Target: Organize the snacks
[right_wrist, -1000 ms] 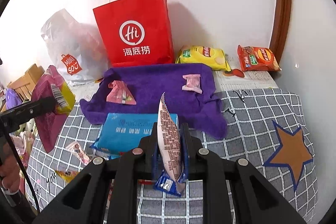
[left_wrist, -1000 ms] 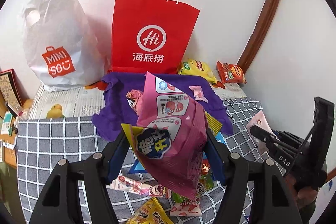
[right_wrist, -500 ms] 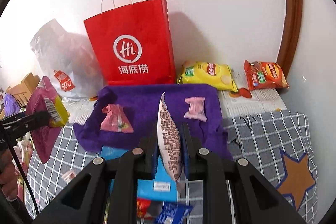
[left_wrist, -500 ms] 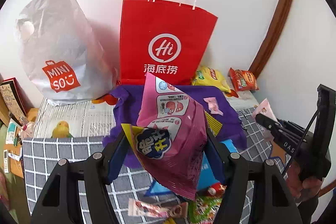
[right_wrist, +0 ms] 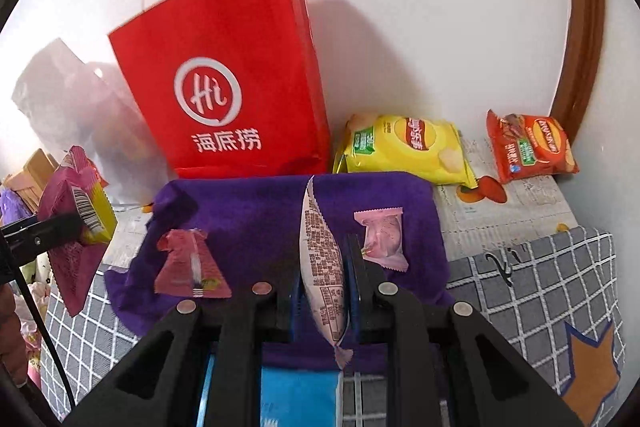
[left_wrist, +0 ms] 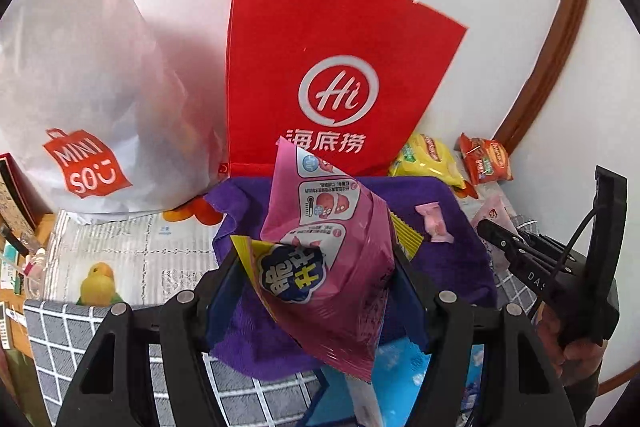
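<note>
Purple towel (right_wrist: 256, 211): our sorting spot at the counter's back edge.
Left hand-held gripper (left_wrist: 316, 267): we pinch the pink bag (left_wrist: 332, 259).
Right hand-held gripper (right_wrist: 324, 275): we pinch the slim packet (right_wrist: 322, 259) edgewise.

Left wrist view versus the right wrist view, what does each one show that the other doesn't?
Only the left wrist view shows the yellow toy bird and the MINISO logo on the white bag. Only the right wrist view shows the dark pink packet on the purple cloth and the star patch. Both show the red paper bag, the yellow chips and the orange chips.
</note>
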A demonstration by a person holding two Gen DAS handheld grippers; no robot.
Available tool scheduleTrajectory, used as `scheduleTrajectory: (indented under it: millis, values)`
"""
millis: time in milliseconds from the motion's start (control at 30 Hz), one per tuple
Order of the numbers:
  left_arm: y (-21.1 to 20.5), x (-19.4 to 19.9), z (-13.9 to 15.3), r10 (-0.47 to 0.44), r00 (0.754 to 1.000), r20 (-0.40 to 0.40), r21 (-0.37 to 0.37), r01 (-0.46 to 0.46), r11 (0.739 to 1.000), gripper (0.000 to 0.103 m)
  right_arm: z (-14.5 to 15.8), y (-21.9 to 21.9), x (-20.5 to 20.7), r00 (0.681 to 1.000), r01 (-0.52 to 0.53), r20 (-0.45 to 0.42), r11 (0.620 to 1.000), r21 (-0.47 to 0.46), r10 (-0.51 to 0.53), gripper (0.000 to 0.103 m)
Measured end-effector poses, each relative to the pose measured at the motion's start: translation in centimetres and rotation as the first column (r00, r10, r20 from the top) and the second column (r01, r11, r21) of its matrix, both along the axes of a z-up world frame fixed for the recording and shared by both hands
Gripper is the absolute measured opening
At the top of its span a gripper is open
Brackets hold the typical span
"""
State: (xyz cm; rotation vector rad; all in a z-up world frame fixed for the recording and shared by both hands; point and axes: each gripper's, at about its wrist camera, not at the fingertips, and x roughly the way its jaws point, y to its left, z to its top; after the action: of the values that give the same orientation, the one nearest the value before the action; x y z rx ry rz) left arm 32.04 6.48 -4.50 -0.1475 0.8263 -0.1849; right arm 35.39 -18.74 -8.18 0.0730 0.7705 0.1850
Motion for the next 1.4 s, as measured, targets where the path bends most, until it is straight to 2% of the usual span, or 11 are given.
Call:
scheduleTrajectory:
  millis: [267,600,733,1400]
  values:
    - [0.7,2.3,-2.6,0.005,0.999,-0.041,-0.006,-0.005,1.000,0.067,-3.1,0.6,3.4,0.998,-0.007,-0.055,1.000,-0.004,0.007,0.018]
    - [0.9,3.8,-5.4,-0.006,0.995,-0.096,-0.001,0.006,1.000,0.067,-6.6,1.1,5.2,0.991,-0.029,-0.128,0.999,-0.018,0.027,0.019]
    - [0.9,3.9,-5.5,-0.011,0.995,-0.095,0.000,0.011,1.000,0.067,-7.0,0.7,5.5,0.988,-0.029,-0.150,0.999,0.014,0.031,0.019]
    - [0.3,3.9,-5.7,-0.029,0.995,-0.095,-0.003,0.029,1.000,0.067,-7.7,0.5,5.4,0.982,-0.027,-0.190,0.999,-0.039,0.019,0.020]
